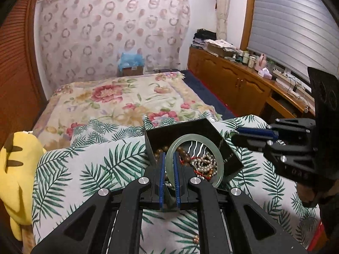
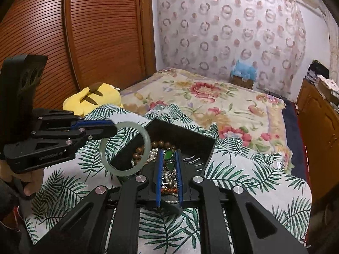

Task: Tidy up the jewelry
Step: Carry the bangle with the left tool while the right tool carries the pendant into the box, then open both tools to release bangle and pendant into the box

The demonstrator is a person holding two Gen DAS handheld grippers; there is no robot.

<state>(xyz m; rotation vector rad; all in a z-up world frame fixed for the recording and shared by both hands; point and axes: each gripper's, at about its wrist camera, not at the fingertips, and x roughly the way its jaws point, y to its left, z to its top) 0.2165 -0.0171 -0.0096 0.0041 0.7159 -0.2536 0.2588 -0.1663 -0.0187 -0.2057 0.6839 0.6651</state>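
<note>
Gripping a pale green bangle (image 1: 214, 158) by its rim, the left gripper (image 1: 168, 165) fills the lower middle of the left wrist view, its blue pads closed tight on the ring. The bangle hangs above a black box (image 1: 175, 130) that sits on a leaf-print cloth (image 1: 84, 163); brown beads (image 1: 161, 150) and pearls (image 1: 204, 162) lie tangled inside. The right gripper (image 1: 235, 136) reaches in from the right edge, over the box's right side. A yellow plush toy (image 1: 19, 165) sits at lower left.

In the right wrist view, the right gripper (image 2: 168, 165) stands over the box (image 2: 190, 135), jaws narrow; a green stone piece (image 2: 169, 154) shows between its pads, though whether they press on it cannot be told. The left gripper (image 2: 113, 127) enters from the left, holding the bangle (image 2: 146, 137) tilted above the box's left corner.
</note>
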